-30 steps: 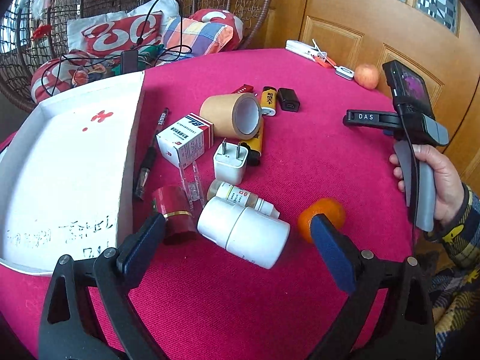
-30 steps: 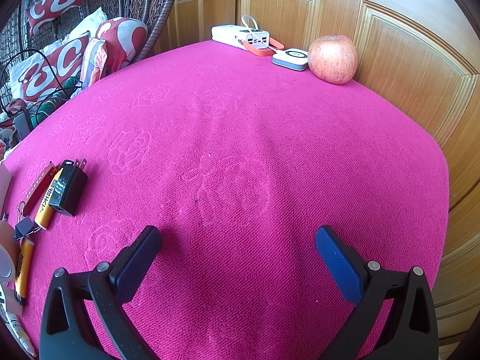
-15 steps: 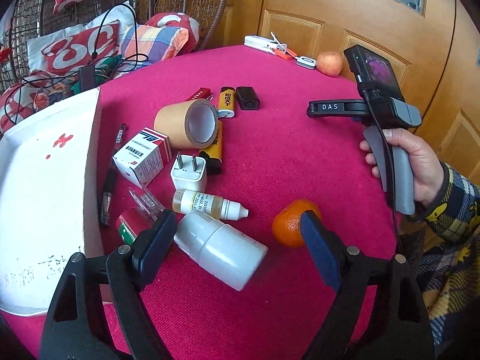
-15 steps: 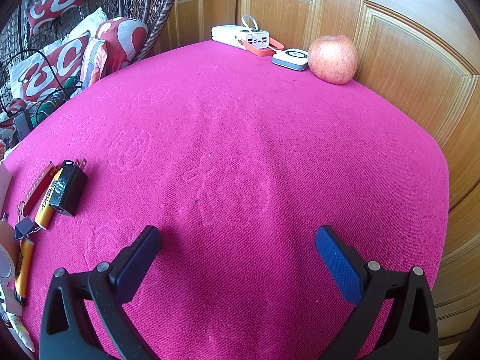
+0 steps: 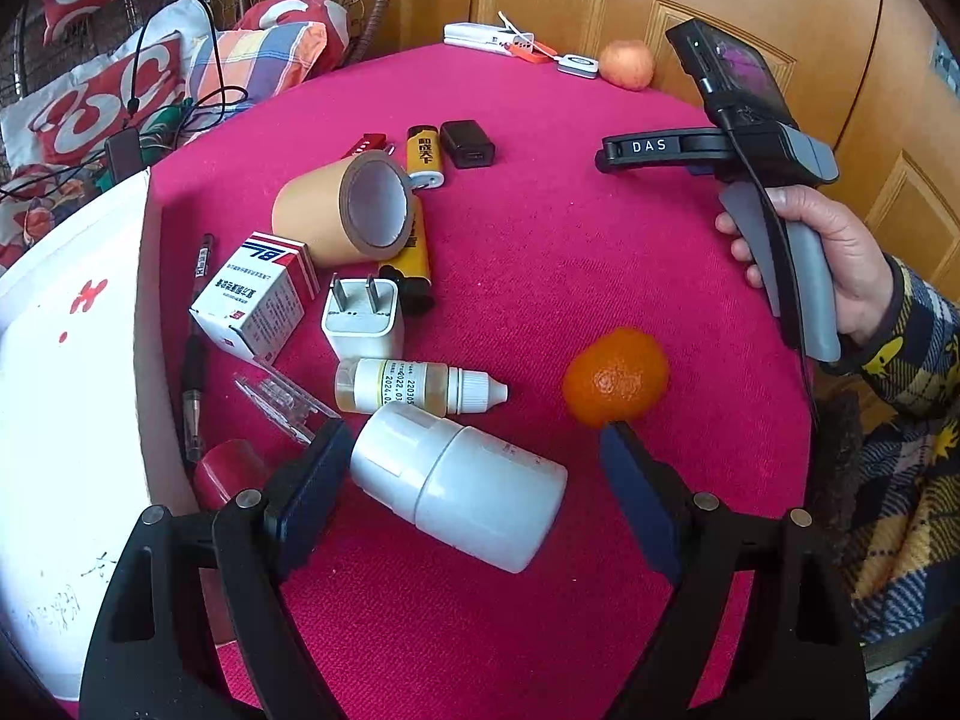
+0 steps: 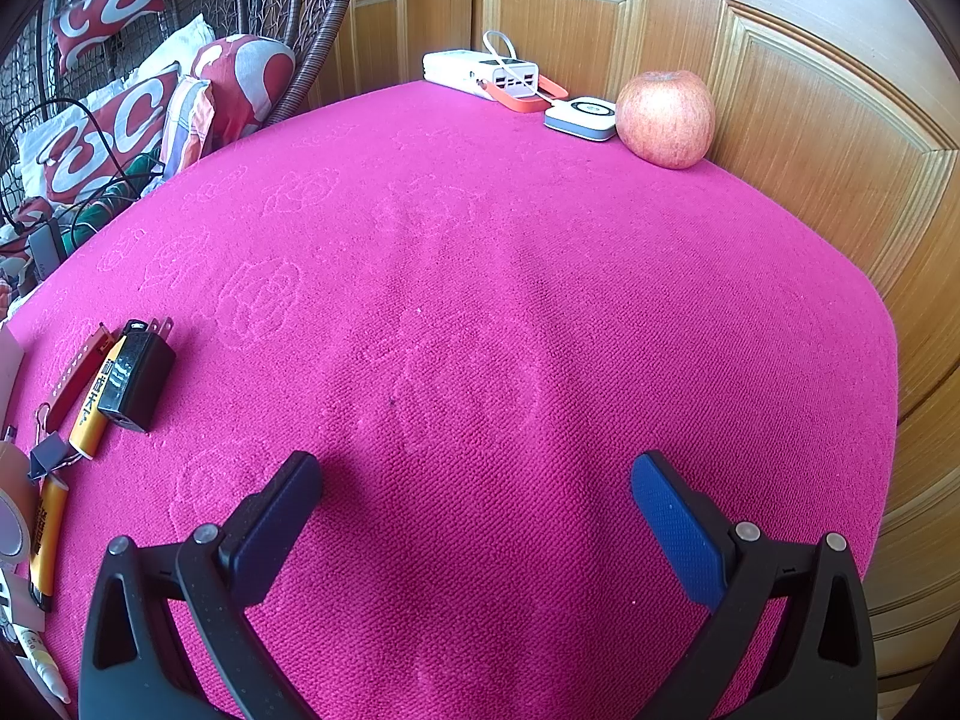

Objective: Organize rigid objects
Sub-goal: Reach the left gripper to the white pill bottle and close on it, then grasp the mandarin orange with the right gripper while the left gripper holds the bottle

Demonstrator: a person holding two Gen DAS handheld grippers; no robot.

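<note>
Approach | left gripper point(image 5: 474, 450) spread wide, straddling white pill bottle point(image 5: 462, 483) lying on its side, so I can pinch its body; white box point(image 5: 72, 372) probably its destination | right gripper point(image 6: 474, 495) unclenched, empty, parked over bare tablecloth point(image 6: 510, 276), out of the way

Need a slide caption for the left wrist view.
Open left gripper straddles the white bottle lying on the red cloth.

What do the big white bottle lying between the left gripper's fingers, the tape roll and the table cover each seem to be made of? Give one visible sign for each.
White bottle: likely plastic, smooth and matte, with soft highlights and a moulded step at the cap.
Tape roll: brown packing tape, probably on a card core; slight sheen, pale inner wall.
Table cover: woven fabric, magenta, with looped towel-like texture and raised flower patterns.
</note>
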